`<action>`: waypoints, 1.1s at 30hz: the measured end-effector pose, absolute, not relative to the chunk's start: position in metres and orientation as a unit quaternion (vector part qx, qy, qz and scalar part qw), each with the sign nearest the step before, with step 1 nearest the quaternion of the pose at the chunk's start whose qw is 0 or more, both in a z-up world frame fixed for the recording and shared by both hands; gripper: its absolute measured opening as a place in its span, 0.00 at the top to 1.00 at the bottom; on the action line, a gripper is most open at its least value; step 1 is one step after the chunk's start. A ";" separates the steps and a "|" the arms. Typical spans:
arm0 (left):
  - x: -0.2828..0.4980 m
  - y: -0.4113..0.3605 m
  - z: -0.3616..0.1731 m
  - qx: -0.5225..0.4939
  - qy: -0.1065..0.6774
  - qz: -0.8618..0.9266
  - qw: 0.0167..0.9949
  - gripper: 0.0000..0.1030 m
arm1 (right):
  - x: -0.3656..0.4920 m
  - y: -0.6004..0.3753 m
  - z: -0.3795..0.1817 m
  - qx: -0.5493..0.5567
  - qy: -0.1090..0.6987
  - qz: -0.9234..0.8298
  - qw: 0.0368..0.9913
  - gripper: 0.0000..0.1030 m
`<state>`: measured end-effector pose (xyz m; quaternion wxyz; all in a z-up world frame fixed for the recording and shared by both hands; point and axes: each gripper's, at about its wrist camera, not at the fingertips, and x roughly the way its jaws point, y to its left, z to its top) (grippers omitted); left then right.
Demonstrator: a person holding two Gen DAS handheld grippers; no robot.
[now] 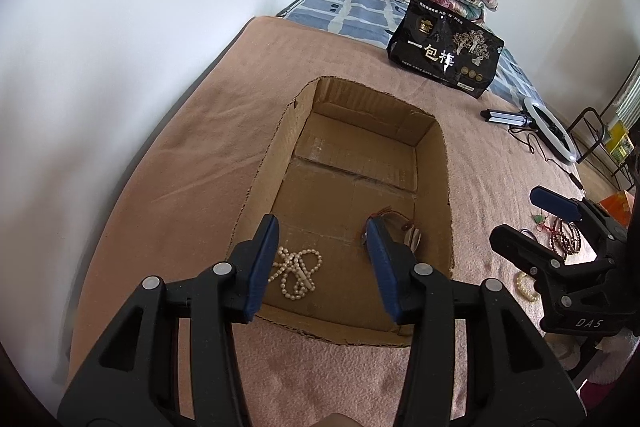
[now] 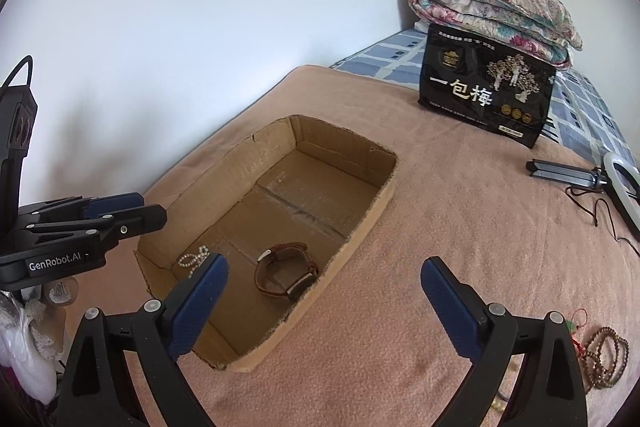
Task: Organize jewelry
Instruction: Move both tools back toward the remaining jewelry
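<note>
Two pieces in the box, more beads waiting on the bed.

The pearl necklace (image 1: 298, 273) and the brown-strapped watch (image 2: 286, 273) both lie on the floor of the cardboard box (image 2: 372, 215), so part of the sorting looks done. Left gripper (image 1: 322, 235) hangs over the near end of the box, its fingers (image 1: 266, 259) parted and grasping nothing. Right gripper (image 2: 324, 281) sits just outside the box wall, spread wide and empty too. Still out on the pink blanket (image 2: 460, 211): the dark bead strands (image 2: 606, 357), a red-corded charm (image 2: 576, 327) and a pale bead bracelet (image 1: 524, 285). I'd judge those go in next.
</note>
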<state>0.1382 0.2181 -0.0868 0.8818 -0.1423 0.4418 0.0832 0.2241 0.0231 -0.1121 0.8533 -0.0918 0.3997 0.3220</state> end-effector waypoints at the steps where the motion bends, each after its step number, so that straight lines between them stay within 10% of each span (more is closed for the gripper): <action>1: 0.139 0.216 -0.086 -0.140 0.440 0.082 0.883 0.55 | 0.224 0.019 -0.111 -0.090 0.400 0.319 0.855 0.04; 30: 0.162 0.077 -0.080 -0.072 0.451 -0.056 0.888 0.55 | 0.262 -0.202 -0.092 -0.033 0.404 0.136 0.904 0.02; 33: 0.166 0.060 -0.083 -0.070 0.459 -0.076 0.882 0.41 | 0.266 -0.224 -0.094 -0.023 0.410 0.116 0.904 0.02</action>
